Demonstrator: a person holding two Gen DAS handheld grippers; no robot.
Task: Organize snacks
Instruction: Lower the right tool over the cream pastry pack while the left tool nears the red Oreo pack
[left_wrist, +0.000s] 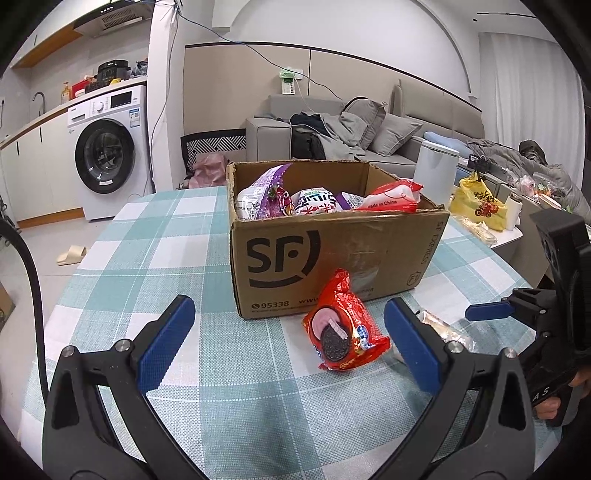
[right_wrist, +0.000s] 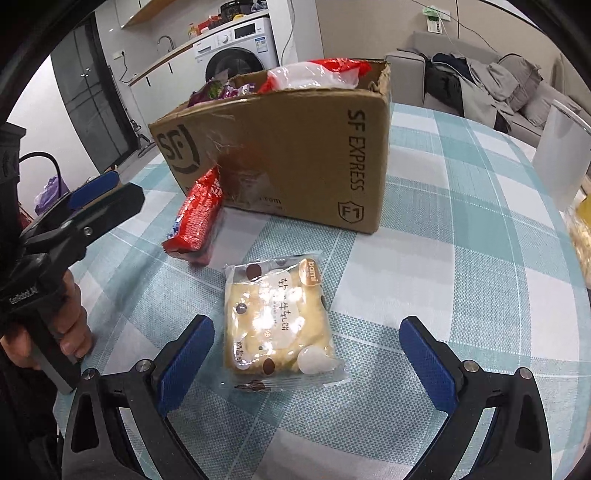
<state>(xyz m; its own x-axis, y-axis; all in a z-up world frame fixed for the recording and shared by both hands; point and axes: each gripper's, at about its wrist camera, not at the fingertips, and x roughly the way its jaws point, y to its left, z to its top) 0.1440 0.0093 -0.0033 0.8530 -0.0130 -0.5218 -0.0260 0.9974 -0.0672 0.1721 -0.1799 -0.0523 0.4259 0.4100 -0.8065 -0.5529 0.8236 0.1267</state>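
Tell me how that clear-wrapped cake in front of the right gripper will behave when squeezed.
The cake packet looks soft, so it would probably squash under firm jaws. Its glossy wrapper may slip. It lies flat on the tablecloth, so it is unlikely to roll.

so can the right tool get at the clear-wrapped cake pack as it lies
Probably yes: the right tool is open, the cake pack lies flat between its fingers, and nothing covers it. The red cookie pack lies apart.

1. Open brown cardboard box (left_wrist: 332, 254) stands upright on the counter, filled with purple, white and red snack bags (left_wrist: 317, 201).
2. Red sandwich-cookie packet (left_wrist: 343, 325) leans against the box's front.
3. Clear-wrapped pale yellow cake (right_wrist: 279, 325) lies flat near the box.
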